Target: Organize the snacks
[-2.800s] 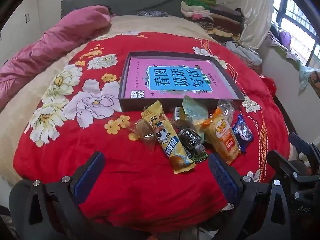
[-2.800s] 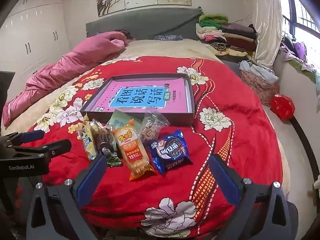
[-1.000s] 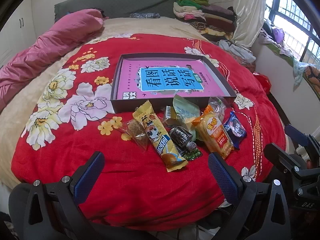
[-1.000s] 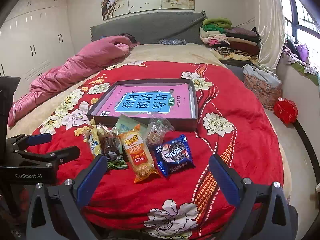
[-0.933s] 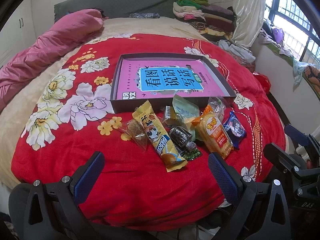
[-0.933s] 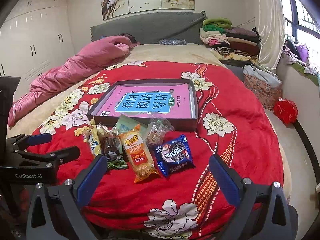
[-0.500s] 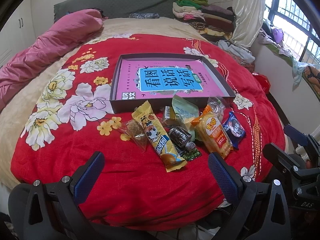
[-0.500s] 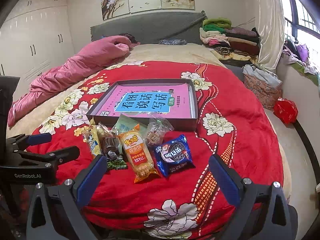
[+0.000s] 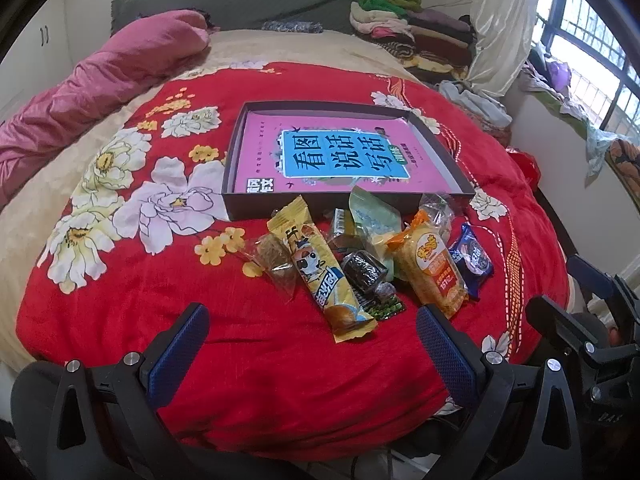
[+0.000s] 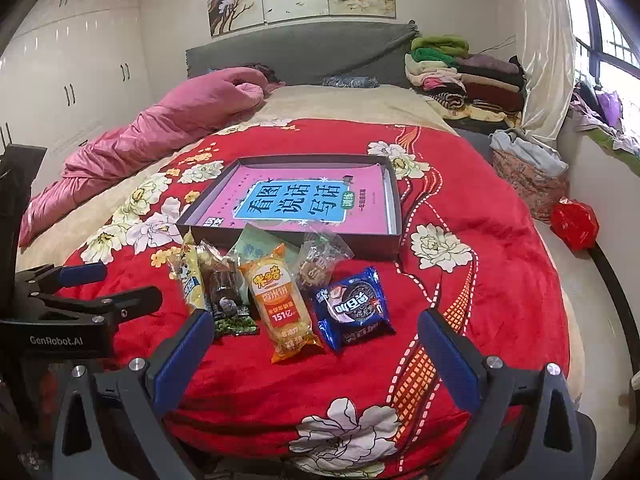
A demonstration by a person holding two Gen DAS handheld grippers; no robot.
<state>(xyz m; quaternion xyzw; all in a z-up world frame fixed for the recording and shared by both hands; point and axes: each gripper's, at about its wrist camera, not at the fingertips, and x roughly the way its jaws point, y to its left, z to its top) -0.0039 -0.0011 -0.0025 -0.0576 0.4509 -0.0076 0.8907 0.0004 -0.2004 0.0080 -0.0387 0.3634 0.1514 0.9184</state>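
Snacks lie bunched on the red floral blanket [image 9: 248, 364] ahead of both wide-open, empty grippers, left gripper [image 9: 312, 344] facing the yellow cartoon packet [image 9: 326, 276], right gripper [image 10: 316, 344] facing the orange packet [image 10: 280, 300] and blue cookie packet [image 10: 354, 308], the dark tray [image 10: 394, 216] just beyond them.

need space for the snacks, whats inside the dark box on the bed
The dark box holds a pink book with a blue title panel, lying flat and covering nearly the whole floor. No snacks are in it. Whatever lies under the book is hidden.
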